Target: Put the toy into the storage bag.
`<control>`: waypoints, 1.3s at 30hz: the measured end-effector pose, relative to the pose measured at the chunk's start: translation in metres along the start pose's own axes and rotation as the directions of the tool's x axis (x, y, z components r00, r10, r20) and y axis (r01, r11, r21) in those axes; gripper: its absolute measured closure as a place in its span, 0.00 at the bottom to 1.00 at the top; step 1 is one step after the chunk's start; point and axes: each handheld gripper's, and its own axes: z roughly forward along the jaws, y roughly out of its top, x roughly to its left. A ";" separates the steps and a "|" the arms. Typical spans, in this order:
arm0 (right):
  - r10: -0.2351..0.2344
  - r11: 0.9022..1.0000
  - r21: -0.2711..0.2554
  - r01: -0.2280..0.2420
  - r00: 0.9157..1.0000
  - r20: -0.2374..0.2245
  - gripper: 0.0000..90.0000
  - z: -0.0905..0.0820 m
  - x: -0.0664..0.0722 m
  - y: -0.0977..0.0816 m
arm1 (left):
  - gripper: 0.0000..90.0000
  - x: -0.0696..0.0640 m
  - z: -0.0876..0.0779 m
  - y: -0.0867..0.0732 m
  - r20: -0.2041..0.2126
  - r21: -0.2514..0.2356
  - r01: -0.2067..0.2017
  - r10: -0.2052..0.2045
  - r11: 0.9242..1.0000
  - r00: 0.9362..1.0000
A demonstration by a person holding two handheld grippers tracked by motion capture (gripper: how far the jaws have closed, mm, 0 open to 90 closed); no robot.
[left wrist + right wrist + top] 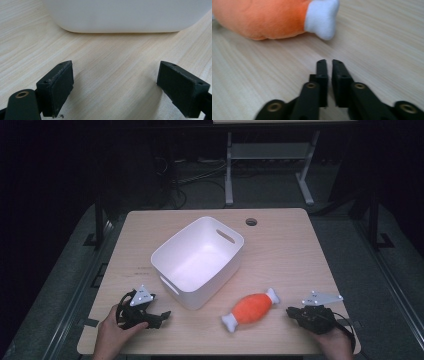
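Resting low on the near edge of the bench (300,245), both grippers were waiting at the person's side, and neither of them held anything. The right gripper (329,62) had its jaws almost together, with just a thin slit between them, and it pointed toward the orange plush toy (259,18), which has the shape of a meat piece on a bone. In the right gripper view the white bone end (322,18) lay a little ahead of the jaw tips, near but not touching. I think the gripper was placed there because this toy was the thing to pick up, and the jaws would have to open first before they could take it.

From the high view the toy (251,308) lay on the bench between the two hands, just beside the front corner of the white bin (197,257), but outside of it. The bin was empty and stood at an angle, so probably it was meant to receive the toy.

The left gripper (115,82) had its jaws spread wide over bare wood, facing the bin wall (125,15), perhaps ready to steady it.
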 end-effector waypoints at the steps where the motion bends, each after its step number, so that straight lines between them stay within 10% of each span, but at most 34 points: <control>1: -0.003 1.000 0.001 0.003 1.000 -0.006 0.99 0.001 0.000 0.000 | 0.14 0.000 0.000 0.000 0.000 0.001 0.000 0.000 1.000 1.000; 39: -0.061 0.998 0.005 0.061 0.997 -0.054 1.00 0.033 0.000 0.033 | 0.14 0.000 0.000 0.000 0.000 0.001 -0.001 0.001 1.000 1.000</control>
